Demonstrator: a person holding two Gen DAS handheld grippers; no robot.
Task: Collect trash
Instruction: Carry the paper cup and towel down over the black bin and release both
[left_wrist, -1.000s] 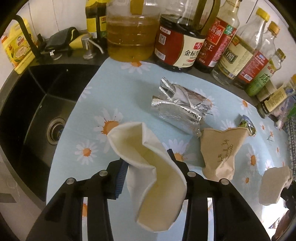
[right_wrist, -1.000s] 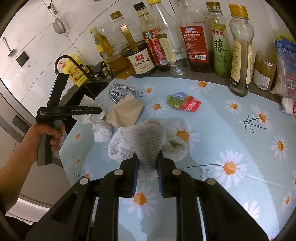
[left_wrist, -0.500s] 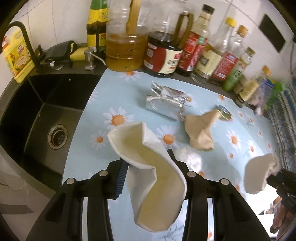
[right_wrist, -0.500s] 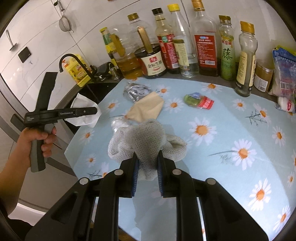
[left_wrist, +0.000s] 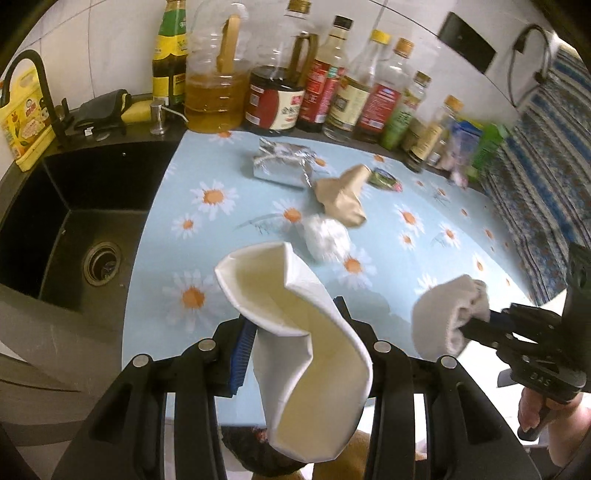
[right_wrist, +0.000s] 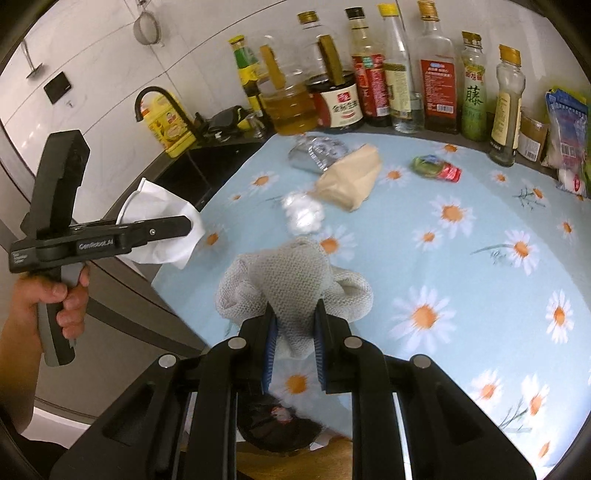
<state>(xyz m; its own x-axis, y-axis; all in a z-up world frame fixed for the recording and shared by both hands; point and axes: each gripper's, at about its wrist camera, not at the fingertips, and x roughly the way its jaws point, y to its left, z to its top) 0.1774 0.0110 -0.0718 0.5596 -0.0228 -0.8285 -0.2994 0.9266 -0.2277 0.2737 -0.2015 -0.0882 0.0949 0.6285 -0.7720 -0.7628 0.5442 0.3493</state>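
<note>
Both grippers pinched trash: left gripper (left_wrist: 295, 354) a white napkin (left_wrist: 295, 332), right gripper (right_wrist: 293, 343) a mesh cloth (right_wrist: 291, 280); a dark bin opening (right_wrist: 280, 424) lay directly beneath both.

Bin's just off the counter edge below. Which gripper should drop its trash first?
Probably right. The right gripper, jaws clamped on the mesh rag, hangs almost over the dark bin. The left gripper holds its white paper nearly as close.
</note>
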